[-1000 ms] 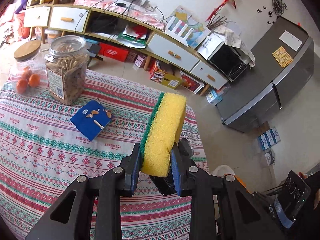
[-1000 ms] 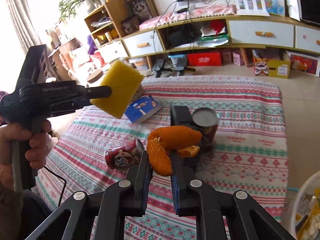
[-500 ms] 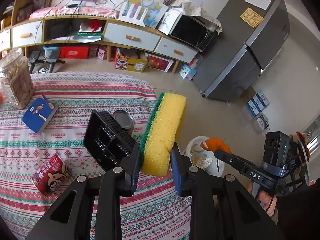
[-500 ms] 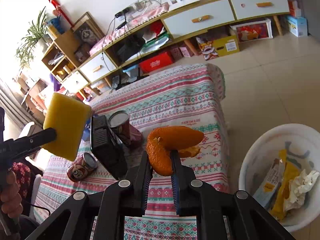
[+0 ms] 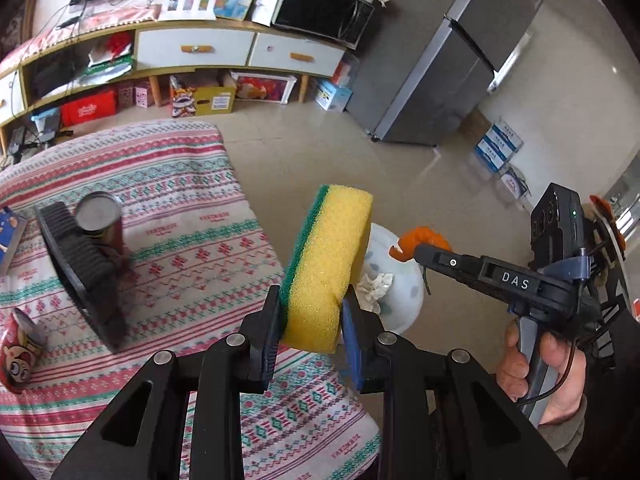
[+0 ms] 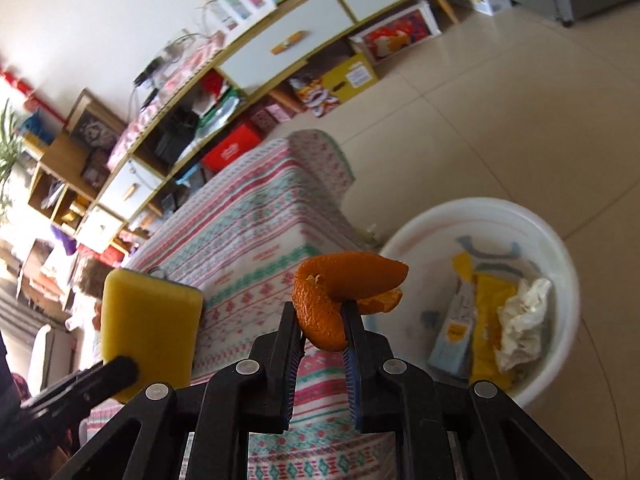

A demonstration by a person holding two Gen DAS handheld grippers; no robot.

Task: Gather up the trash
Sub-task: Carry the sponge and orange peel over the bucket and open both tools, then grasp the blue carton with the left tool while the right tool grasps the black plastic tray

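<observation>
My left gripper (image 5: 312, 332) is shut on a yellow sponge (image 5: 328, 268) with a green scouring side, held upright past the table's right edge. My right gripper (image 6: 320, 332) is shut on a curled orange peel (image 6: 340, 288). That peel (image 5: 416, 240) also shows in the left wrist view at the tip of the right gripper, above a white bin (image 5: 404, 300) on the floor. The bin (image 6: 560, 264) holds a yellow packet, a light blue wrapper and crumpled tissue. In the right wrist view the sponge (image 6: 148, 320) hangs at lower left.
A table with a patterned cloth (image 5: 180, 220) carries a black ribbed device (image 5: 80, 276), an upright can (image 5: 100, 220) and a red can (image 5: 18, 352) lying on its side. A grey fridge (image 5: 460, 60) and a low cabinet (image 5: 200, 48) stand beyond the tiled floor.
Both grippers have swung right, away from the table toward the bin. The orange peel now hangs nearer the bin, and the sponge has moved past the table's edge.
</observation>
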